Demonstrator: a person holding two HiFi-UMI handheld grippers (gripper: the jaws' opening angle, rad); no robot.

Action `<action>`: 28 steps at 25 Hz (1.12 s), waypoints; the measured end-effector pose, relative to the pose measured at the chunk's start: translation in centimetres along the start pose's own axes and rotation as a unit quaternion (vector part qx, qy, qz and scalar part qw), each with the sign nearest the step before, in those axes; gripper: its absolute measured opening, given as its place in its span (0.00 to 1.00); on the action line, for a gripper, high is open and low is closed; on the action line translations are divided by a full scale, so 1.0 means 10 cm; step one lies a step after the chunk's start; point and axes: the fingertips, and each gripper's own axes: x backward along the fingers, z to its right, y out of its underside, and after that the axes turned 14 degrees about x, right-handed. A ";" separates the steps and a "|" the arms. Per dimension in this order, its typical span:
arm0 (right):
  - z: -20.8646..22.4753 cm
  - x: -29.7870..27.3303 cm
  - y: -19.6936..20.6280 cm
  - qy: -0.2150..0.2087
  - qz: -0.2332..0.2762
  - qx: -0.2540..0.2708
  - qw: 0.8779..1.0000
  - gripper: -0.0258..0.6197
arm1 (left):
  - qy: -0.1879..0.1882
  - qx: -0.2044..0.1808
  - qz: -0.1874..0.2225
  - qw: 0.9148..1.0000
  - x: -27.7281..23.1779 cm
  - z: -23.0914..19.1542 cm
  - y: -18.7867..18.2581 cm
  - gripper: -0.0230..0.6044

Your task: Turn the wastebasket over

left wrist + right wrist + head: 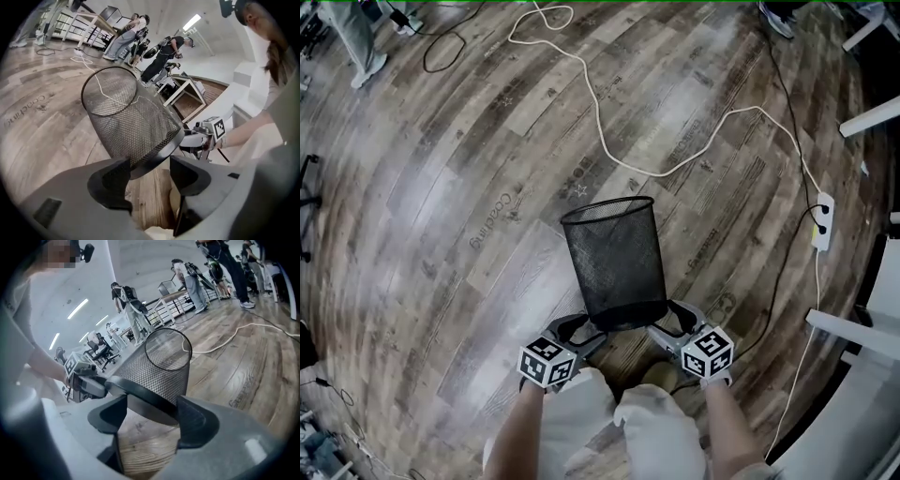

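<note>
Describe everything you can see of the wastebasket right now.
The wastebasket is a round black wire-mesh bin, tapering from a wide thin-rimmed mouth to a narrower base. It looks empty; the floor shows through the mesh. It tilts, mouth up and away from the person, base nearest them. The left claw and right claw, both open, hug the base from opposite sides. Whether the base touches the floor is unclear.

Black wire-mesh wastebasket (614, 262), round and tapered, with a solid dark band at the base. It's tilted, open mouth pointing away, base end nearest. The base sits between the left hand-held gripper (586, 330) and the right hand-held gripper (667, 323), its band running across each one's parted jaws.
</note>
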 end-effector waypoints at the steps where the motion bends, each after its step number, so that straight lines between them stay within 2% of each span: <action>1: -0.05 -0.01 0.05 -0.015 -0.014 0.011 1.000 0.52 | 0.013 0.006 -0.010 1.000 0.01 0.02 0.03 0.45; 4: -0.20 0.02 0.09 -0.067 -0.034 0.034 0.997 0.52 | 0.041 0.022 -0.027 0.999 0.10 0.06 -0.02 0.45; 6: -0.17 0.08 -0.04 -0.069 -0.015 0.024 0.997 0.53 | 0.031 0.024 -0.010 0.999 0.20 -0.03 -0.21 0.45; 10: 0.08 0.08 -0.52 -0.040 0.042 0.016 0.998 0.53 | -0.013 0.031 0.081 0.996 0.39 -0.31 -0.85 0.45; 12: 0.23 -0.01 -0.74 -0.033 0.055 0.022 0.998 0.53 | -0.033 0.060 0.126 0.990 0.45 -0.52 -1.18 0.45; 14: 0.38 -0.14 -0.91 -0.032 0.056 0.019 0.998 0.53 | -0.050 0.118 0.173 0.977 0.52 -0.79 -1.48 0.45; 16: 0.46 -0.26 -1.03 -0.056 0.045 0.032 0.997 0.53 | -0.048 0.188 0.227 0.955 0.60 -1.06 -1.76 0.45; 18: 0.48 -0.36 -1.09 -0.092 0.021 0.092 0.991 0.53 | -0.034 0.245 0.270 0.931 0.66 -1.28 -2.01 0.45; 19: 0.50 -0.41 -1.11 -0.103 0.011 0.129 0.986 0.53 | -0.033 0.261 0.280 0.923 0.66 -1.39 -2.10 0.45; 20: 0.53 -0.46 -1.14 -0.109 0.006 0.160 0.981 0.53 | -0.039 0.269 0.279 0.921 0.65 -1.49 -2.15 0.46; 22: 0.58 -0.59 -1.22 -0.114 0.012 0.200 0.973 0.53 | -0.048 0.276 0.255 0.926 0.54 -1.67 -2.18 0.46; 24: 0.61 -0.72 -1.31 -0.123 0.020 0.234 0.964 0.53 | -0.031 0.300 0.224 0.927 0.41 -1.81 -2.19 0.46; 26: 0.61 -0.84 -1.37 -0.135 0.018 0.269 0.954 0.53 | -0.002 0.333 0.196 0.923 0.26 -1.91 -2.17 0.46; 28: 0.57 -0.92 -1.39 -0.146 0.011 0.297 0.944 0.53 | 0.010 0.344 0.156 0.926 0.12 -1.96 -2.09 0.46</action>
